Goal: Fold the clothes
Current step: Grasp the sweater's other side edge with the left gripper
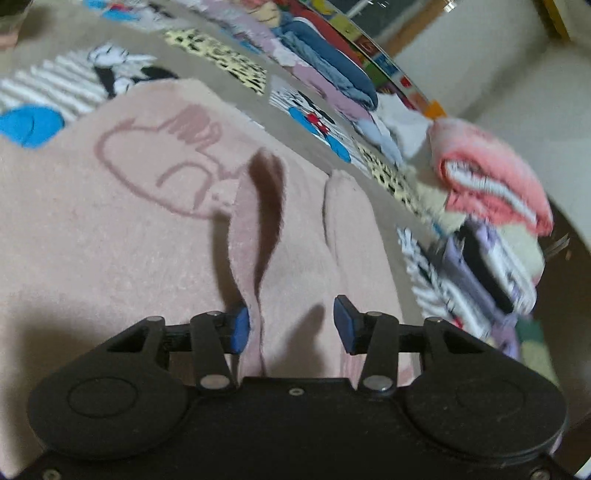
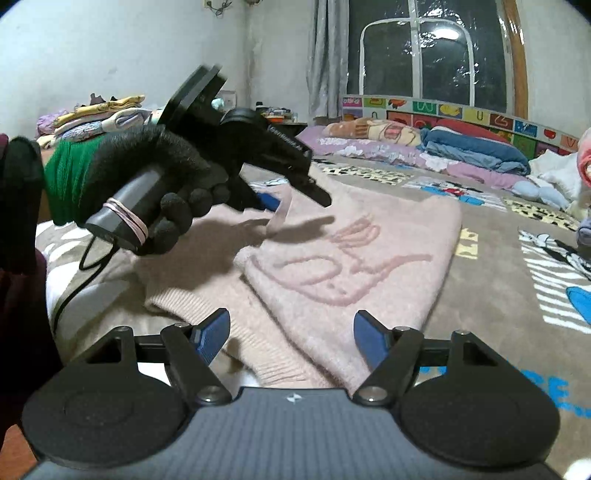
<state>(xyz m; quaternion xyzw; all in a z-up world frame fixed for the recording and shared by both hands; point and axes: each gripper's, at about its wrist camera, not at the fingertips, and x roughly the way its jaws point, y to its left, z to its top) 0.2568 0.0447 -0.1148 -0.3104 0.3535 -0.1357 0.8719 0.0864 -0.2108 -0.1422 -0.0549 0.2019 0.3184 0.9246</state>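
A pale pink sweater [image 1: 110, 240] with a drawn outline on its front lies spread on the patterned blanket [image 1: 74, 33]. My left gripper [image 1: 291, 326] hovers low over it with its jaws apart. A raised edge of the sweater runs up between them and rests against one blue pad [image 1: 240, 328]; the other pad stands clear. In the right wrist view a gloved hand [image 2: 159, 166] holds the left gripper [image 2: 297, 203], and a pink ribbed strip [image 2: 280, 210] hangs off its blue finger. My right gripper [image 2: 291, 339] is open above the near corner of the sweater [image 2: 351, 266], gripping nothing.
Folded clothes [image 1: 491, 184] are stacked at the blanket's edge, and another pile [image 2: 92, 118] sits at the back left. Rolled bedding [image 2: 476, 151] lies along the colourful wall panel under the window [image 2: 424, 55]. A cable hangs from the left gripper's handle.
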